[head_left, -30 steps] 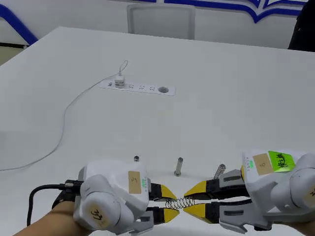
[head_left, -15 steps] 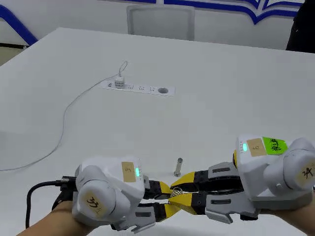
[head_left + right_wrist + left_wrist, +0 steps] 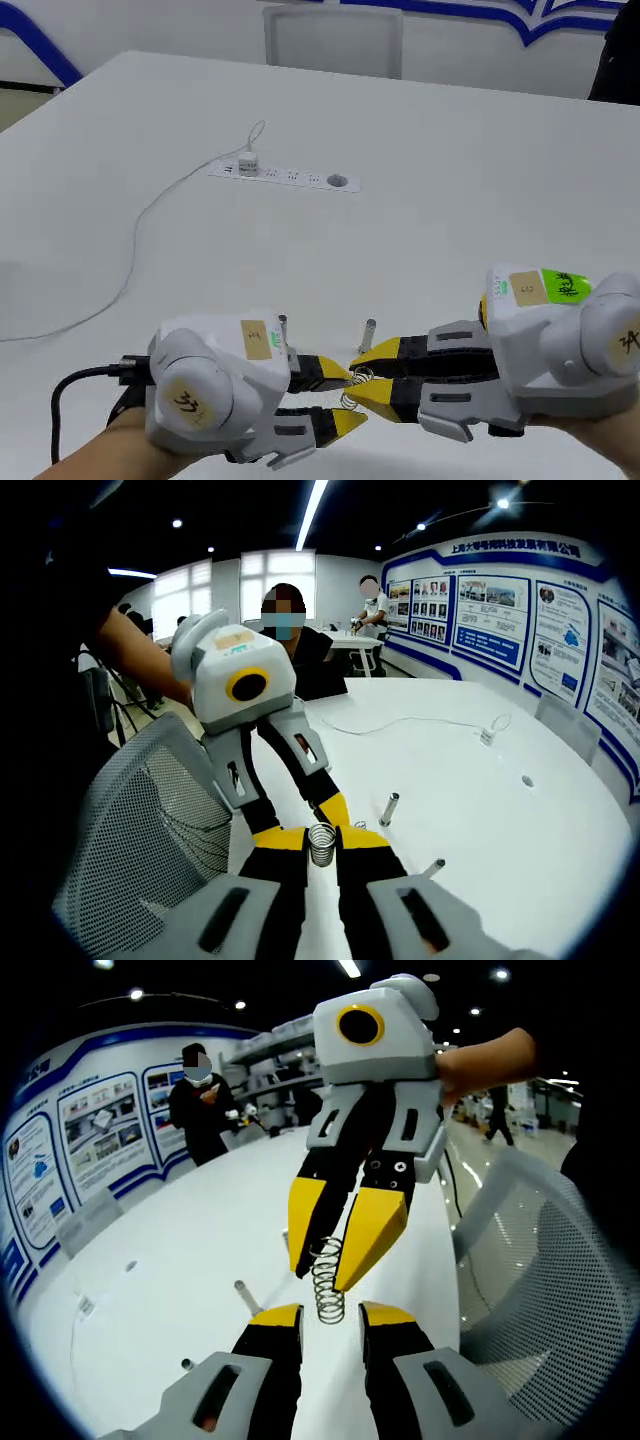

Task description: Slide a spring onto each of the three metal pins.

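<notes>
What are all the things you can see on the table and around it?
table: one, white, under everything
spring: one, silver, pinched between yellow jaws above the table
pins: two in the head view, silver, upright on the table just past the jaws
power strip: one, white, mid-table
white cable: one, plugged into the power strip, curling off left
chair: one, grey, at the table's far edge
black cable: one, at the back of the left gripper
left gripper: one, white with yellow jaws, open, facing the spring
right gripper: one, white with yellow jaws, shut on the spring
</notes>
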